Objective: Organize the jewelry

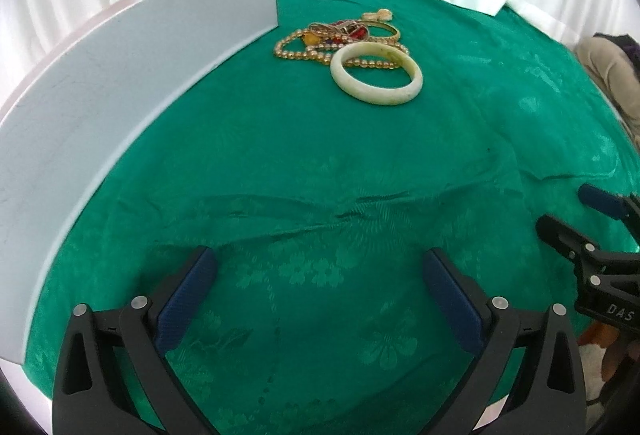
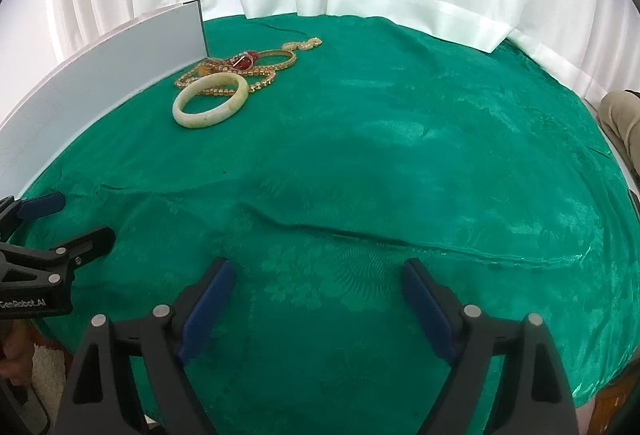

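The left gripper (image 1: 320,275) had its blue-padded fingers (image 1: 188,299) spread wide with nothing between them, low over the green cloth (image 1: 320,195). The right gripper (image 2: 316,287) matched it, fingers (image 2: 208,311) wide and empty, the two tools side by side and well apart from the work.

Farther out, at the far side of the surface, the jewelry lay in one small heap: a pale bangle (image 1: 376,73) in front, resting partly on a bead necklace (image 1: 304,53), with a thin gold bangle (image 1: 384,31) and a red piece (image 1: 352,33) tangled behind. A grey box wall (image 1: 132,75) stood just beside the heap (probably the place to sort into; its inside was hidden).

The bangle looked like the easiest start: one gripper could pinch its near rim and lift straight up, so the beads underneath would not drag along.
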`<move>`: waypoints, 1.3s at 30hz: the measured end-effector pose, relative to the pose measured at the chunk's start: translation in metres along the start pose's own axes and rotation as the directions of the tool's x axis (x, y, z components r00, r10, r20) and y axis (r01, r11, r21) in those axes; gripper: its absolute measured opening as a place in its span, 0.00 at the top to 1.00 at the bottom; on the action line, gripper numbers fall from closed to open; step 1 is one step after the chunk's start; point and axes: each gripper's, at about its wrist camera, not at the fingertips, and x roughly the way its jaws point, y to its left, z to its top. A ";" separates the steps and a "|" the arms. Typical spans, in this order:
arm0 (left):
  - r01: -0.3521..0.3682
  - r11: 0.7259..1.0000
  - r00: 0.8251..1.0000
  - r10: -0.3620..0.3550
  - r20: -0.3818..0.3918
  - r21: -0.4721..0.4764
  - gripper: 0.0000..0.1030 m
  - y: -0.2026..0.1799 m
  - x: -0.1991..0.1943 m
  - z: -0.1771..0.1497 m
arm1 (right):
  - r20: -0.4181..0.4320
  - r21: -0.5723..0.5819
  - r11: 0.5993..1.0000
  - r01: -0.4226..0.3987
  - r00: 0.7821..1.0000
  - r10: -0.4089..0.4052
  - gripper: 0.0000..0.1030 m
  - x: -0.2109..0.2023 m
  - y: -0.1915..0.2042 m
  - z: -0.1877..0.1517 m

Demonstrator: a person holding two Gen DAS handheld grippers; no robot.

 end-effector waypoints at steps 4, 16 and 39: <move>0.002 1.000 1.000 -0.002 0.006 0.005 0.00 0.000 0.000 -0.002 | -0.022 0.024 1.000 0.019 1.000 -0.019 0.15 -0.001 0.000 0.000; 0.001 1.000 1.000 -0.001 0.008 0.010 0.00 -0.001 0.001 -0.001 | -0.008 0.014 1.000 0.018 1.000 -0.018 0.14 -0.001 0.000 -0.004; 0.099 0.990 0.992 -0.091 0.082 -0.097 0.01 0.015 -0.015 0.007 | 0.098 0.090 0.996 -0.008 0.995 0.000 0.14 -0.019 -0.008 -0.002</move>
